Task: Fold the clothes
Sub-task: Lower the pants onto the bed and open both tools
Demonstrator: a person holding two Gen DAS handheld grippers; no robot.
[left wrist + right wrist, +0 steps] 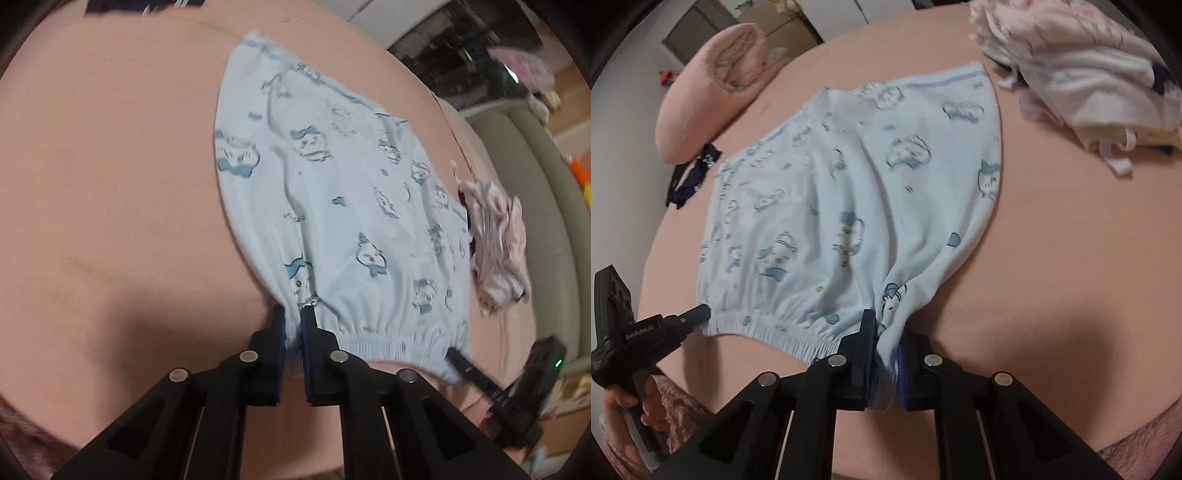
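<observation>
Both grippers' fingers (293,321) on shorts (332,206).

The waistband corners of the light blue printed shorts (332,206) are hidden between the pads of each gripper. The dark garment (140,7) is cut off by the top edge of the left wrist view. The pile of pale clothes (1082,74) runs past the right wrist view's edge. Clutter beyond the bed (110,184) is too blurred to name.
</observation>
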